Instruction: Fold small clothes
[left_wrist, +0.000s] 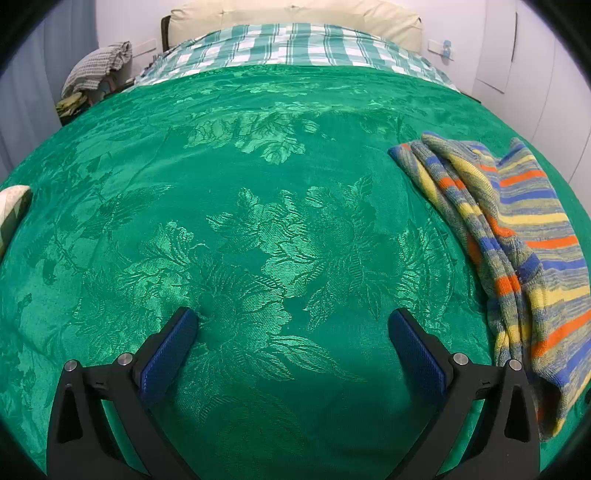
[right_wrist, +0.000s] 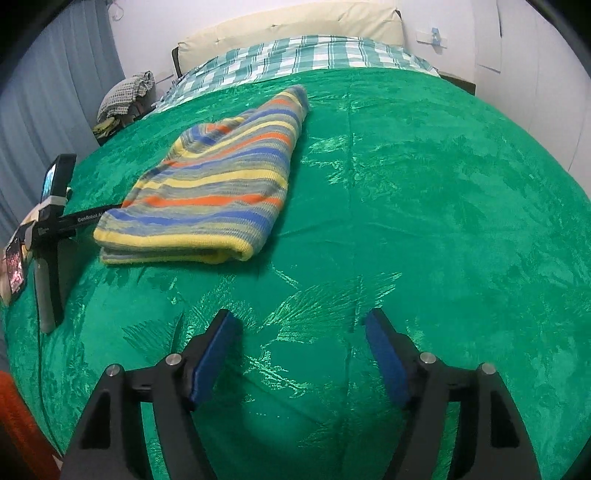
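The left gripper (left_wrist: 293, 325) has its jaws spread wide, with nothing between the blue ribbed pads (left_wrist: 166, 354) but bare cloth. The black fingers point down over the emerald-green bedspread with a woven leaf-and-flower pattern (left_wrist: 258, 229), and the tips sit close above it; whether they touch it cannot be told.

The right gripper (right_wrist: 301, 325) also stands with its jaws well apart and empty, its blue pads (right_wrist: 212, 360) hanging just over the same green bedspread (right_wrist: 424, 221).

In the left wrist view, the knitted sweater striped in grey, yellow, blue and orange (left_wrist: 517, 236) lies at about three o'clock from the jaws, folded lengthwise into a long rumpled band running from mid-right down toward the lower right edge. It is beside the right finger but not touching it.

In the right wrist view the same striped sweater (right_wrist: 214, 188) lies flat at about eleven o'clock, well apart from the jaws, folded with a thick doubled edge nearest the camera. Just past its left end, at about ten o'clock, the other handheld gripper's black body with small lit screens (right_wrist: 48, 206) rests on the bed.

Farther out, at twelve o'clock, a teal-and-white checked sheet (left_wrist: 295, 44) covers the head of the bed, below a cream padded headboard (left_wrist: 295, 14). At eleven o'clock, a heap of grey patterned cloth (left_wrist: 96, 66) sits beside the bed.
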